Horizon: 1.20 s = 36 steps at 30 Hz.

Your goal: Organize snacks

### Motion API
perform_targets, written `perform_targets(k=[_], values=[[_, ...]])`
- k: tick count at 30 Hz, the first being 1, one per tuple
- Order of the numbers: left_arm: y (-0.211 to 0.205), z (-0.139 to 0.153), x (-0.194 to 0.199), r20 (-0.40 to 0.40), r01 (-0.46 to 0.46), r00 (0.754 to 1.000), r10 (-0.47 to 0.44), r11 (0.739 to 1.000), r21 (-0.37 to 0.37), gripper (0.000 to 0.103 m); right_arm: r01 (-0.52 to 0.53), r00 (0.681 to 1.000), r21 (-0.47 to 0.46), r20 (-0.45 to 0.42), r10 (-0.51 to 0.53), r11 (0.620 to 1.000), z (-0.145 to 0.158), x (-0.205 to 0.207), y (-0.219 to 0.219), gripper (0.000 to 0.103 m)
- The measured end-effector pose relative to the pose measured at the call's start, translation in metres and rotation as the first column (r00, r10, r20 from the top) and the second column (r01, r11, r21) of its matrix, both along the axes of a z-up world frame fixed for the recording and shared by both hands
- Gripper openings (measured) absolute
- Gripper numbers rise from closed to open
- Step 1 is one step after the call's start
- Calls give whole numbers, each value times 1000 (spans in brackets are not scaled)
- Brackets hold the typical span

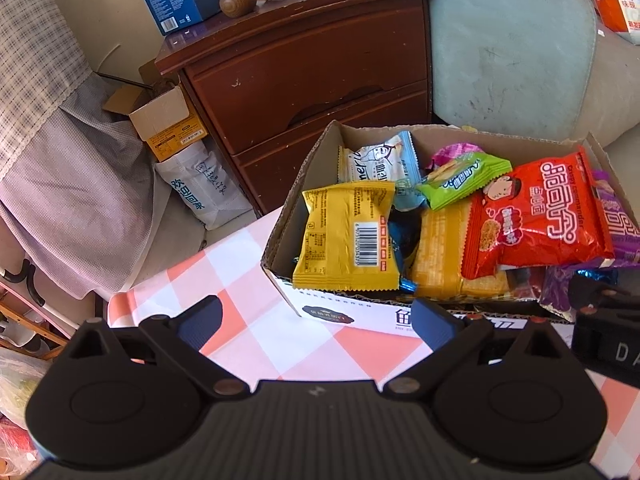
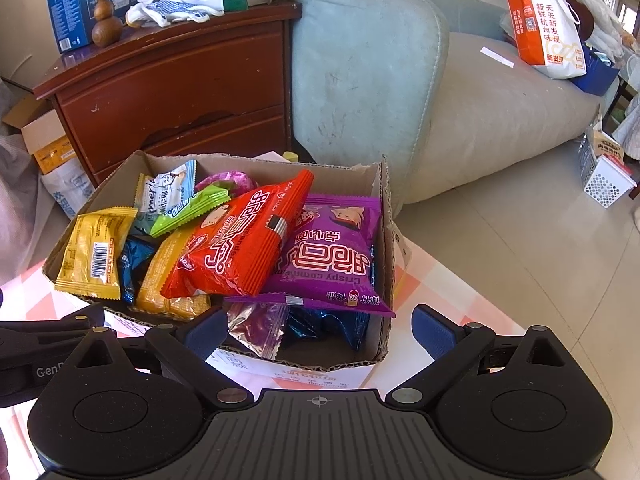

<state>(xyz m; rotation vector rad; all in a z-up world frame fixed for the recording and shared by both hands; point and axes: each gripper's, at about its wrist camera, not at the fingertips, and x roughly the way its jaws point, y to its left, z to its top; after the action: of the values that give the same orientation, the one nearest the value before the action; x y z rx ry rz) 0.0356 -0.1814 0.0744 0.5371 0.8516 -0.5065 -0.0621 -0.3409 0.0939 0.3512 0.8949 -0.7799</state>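
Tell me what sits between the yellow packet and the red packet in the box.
A blue wrapper and an orange cracker pack lie between the yellow packet and red packet, seen from the right wrist.

cardboard box (image 2: 384,216) matt | snack packets (image 2: 240,248) glossy, probably foil

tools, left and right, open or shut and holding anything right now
Left tool: open, holding nothing, in front of the cardboard box.
Right tool: open, holding nothing, at the near edge of the same box.
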Motion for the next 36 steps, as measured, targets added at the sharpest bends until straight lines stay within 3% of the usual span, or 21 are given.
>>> perform_targets(k=[36], values=[[10,10,-12,27,-5,1000,5,1000,-7,100,-17,1000,-12,-15,17,1000,0,-2,7,99]])
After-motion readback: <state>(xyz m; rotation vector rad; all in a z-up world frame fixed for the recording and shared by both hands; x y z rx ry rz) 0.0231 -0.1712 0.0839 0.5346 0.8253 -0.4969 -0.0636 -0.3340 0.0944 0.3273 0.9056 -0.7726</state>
